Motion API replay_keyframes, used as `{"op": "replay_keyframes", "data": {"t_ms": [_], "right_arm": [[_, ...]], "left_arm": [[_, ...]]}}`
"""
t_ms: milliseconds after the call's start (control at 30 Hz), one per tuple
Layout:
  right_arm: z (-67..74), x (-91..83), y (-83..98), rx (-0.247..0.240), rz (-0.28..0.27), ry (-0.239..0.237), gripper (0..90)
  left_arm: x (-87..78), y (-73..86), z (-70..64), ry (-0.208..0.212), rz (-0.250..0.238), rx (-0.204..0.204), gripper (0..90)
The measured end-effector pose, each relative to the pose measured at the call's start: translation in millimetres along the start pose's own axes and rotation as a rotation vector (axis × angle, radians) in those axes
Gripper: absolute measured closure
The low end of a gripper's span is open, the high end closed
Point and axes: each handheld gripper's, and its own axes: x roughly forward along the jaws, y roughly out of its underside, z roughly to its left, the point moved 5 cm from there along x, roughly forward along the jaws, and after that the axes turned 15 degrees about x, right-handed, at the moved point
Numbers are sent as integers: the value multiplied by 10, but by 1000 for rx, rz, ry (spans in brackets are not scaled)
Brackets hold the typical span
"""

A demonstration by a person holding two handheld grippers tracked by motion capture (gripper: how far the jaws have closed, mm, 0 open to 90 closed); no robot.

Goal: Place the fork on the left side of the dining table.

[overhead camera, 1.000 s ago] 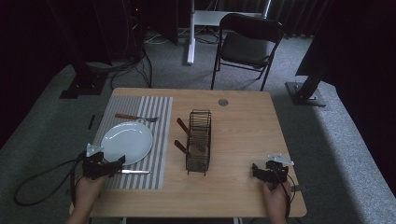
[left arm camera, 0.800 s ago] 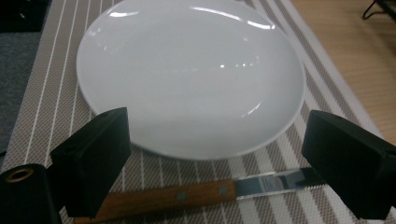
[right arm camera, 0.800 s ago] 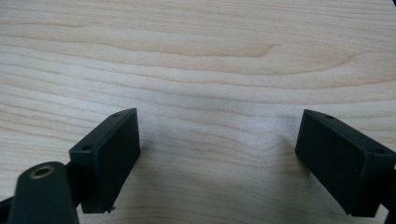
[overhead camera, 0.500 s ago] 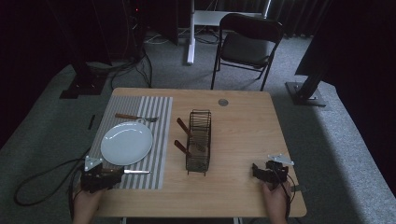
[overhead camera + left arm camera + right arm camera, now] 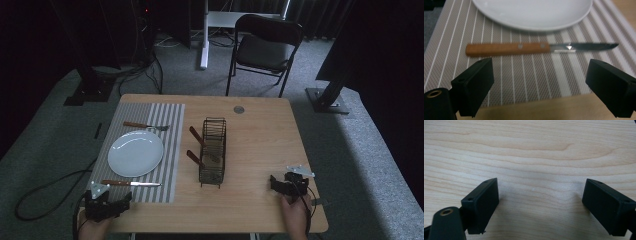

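Observation:
A wooden-handled knife (image 5: 524, 48) lies across the striped placemat (image 5: 529, 77), handle to the left, just short of a white plate (image 5: 534, 12). My left gripper (image 5: 540, 75) is open, its jaws spread wide with nothing between them, a little on the near side of the knife. From above, the left gripper (image 5: 109, 204) sits at the table's near left edge, below the knife (image 5: 131, 183) and plate (image 5: 135, 153). Over bare wood at the near right, my right gripper (image 5: 287, 184) is open and empty; its jaws (image 5: 541, 187) stand far apart.
A fork (image 5: 145, 126) lies beyond the plate on the placemat (image 5: 170, 150). A black wire rack (image 5: 213, 150) with two wooden-handled utensils stands mid-table. A small round disc (image 5: 238, 109) sits near the far edge. A folding chair (image 5: 265, 45) stands behind the table.
My left gripper has drawn back from the knife toward the near edge of the table. The right gripper has stayed put.

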Motion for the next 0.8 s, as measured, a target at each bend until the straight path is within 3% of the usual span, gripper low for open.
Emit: {"op": "replay_keyframes", "data": {"t_ms": [200,467,600,800], "right_arm": [[0,0,0,0,0,0,135],[0,0,0,0,1,0,135],[0,0,0,0,0,0,134],[0,0,0,0,0,0,135]], "left_arm": [[55,51,36,-55,-1,26,82],[192,17,116,-55,17,-24,82],[257,-15,118,-76,41,-4,82],[279,-35,107,-94,50,-10,82]]}}
